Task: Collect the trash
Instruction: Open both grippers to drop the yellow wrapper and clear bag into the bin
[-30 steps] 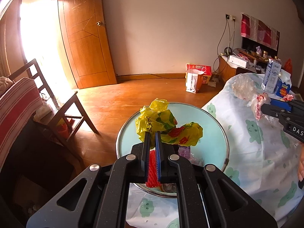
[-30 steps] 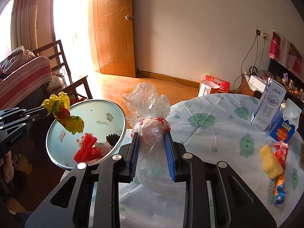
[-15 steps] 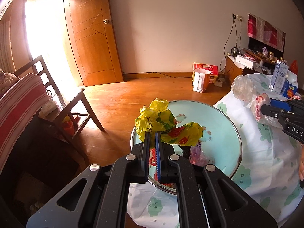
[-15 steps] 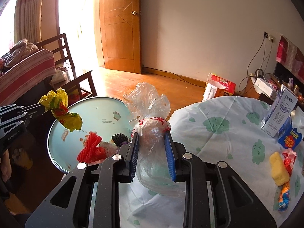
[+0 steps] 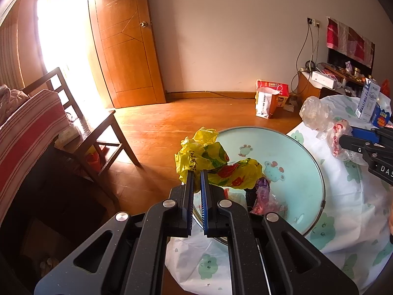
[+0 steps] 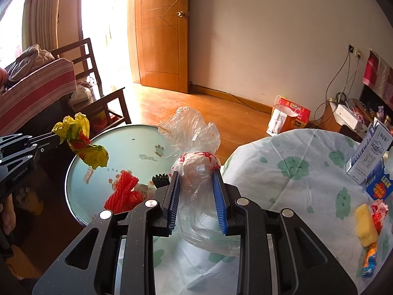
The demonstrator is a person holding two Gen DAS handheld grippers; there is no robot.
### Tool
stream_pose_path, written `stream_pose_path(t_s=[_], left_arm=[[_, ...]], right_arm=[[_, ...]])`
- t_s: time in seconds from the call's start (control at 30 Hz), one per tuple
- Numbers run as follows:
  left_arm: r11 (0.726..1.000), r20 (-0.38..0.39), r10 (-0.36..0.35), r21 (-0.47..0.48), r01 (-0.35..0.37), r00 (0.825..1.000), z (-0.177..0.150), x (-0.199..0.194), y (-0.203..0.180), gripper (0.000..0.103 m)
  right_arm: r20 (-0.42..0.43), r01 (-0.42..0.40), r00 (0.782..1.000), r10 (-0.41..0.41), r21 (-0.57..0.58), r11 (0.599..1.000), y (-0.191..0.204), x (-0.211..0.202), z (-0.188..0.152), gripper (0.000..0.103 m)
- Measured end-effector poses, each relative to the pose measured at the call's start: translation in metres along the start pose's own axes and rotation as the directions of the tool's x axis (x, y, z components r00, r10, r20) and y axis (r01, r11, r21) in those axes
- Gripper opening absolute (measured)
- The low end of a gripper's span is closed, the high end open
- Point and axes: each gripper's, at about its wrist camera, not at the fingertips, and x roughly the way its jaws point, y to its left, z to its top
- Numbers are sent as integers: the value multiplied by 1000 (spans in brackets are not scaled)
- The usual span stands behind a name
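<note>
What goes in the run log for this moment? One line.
left gripper: shut on yellow bag above basin | right gripper: shut on clear bag | both unreleased

Your strongest light is daylight pouring through the open doorway point(image 5: 61, 56) at upper left in both views; it burns out to pure white, and you lose all detail there. It throws a bright glare patch across the polished orange wooden floor point(image 5: 176, 123) and casts long dark shadows beneath the dark wooden slatted chair point(image 5: 81, 132). The plain pale wall point(image 6: 270, 36) is evenly and softly lit. The lower left corners fall into deep shadow. Fisheye distortion bows the tall orange-brown wooden door point(image 6: 162, 32) and darkens the corners of each frame. You get sharp focus nearly everywhere, without motion blur; colours look warm and saturated.
</note>
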Motion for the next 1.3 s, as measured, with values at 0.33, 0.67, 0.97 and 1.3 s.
stream_pose_path(t_s=[0.33, 0.67, 0.97, 1.3], left_arm=[[1000, -5, 7, -6, -7, 1000, -1, 1, 2, 5], [1000, -6, 6, -5, -6, 1000, -1, 1, 2, 5], [1000, -4, 5, -10, -5, 1000, 0, 1, 2, 5], [1000, -4, 4, -9, -4, 1000, 0, 1, 3, 5]], right_arm=[[-1, -11, 1000, 11, -13, 1000, 7, 1, 2, 27], [-1, -20, 1000, 20, -24, 1000, 13, 2, 5, 27], [0, -25, 1000, 25, -35, 999, 16, 2, 8, 28], [0, -29, 1000, 29, -41, 999, 19, 2, 9, 28]])
